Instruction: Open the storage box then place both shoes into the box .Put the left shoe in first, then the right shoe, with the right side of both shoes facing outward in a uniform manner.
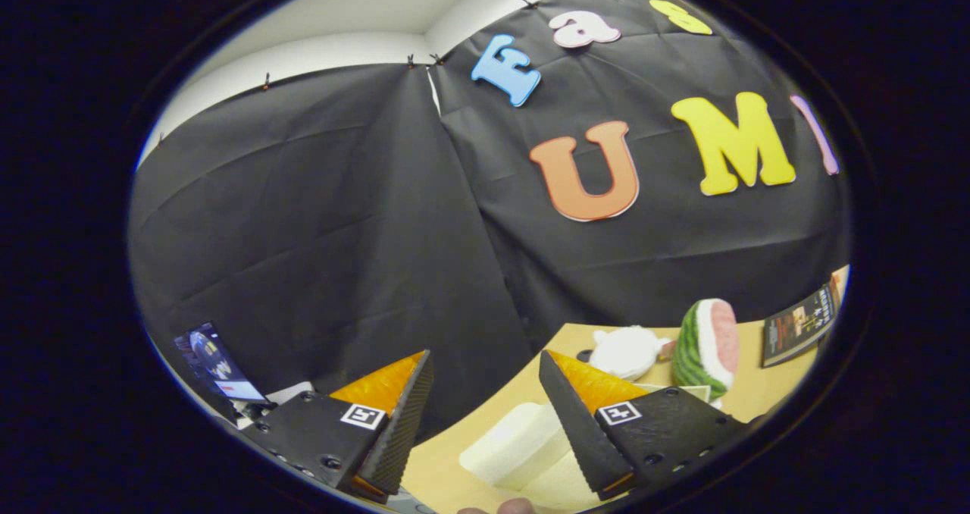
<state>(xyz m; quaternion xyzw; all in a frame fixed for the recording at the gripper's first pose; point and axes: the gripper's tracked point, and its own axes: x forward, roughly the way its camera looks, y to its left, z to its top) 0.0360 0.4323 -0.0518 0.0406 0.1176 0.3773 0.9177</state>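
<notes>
Wooden table [758, 393] edge beneath spread, empty gripper [485, 370].

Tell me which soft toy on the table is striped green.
The watermelon slice toy, beyond the open gripper; the plush beside it is plain white.

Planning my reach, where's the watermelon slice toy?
Green-rinded watermelon slice toy stands on the tan table beyond the open tongs, beside a white plush.
</notes>
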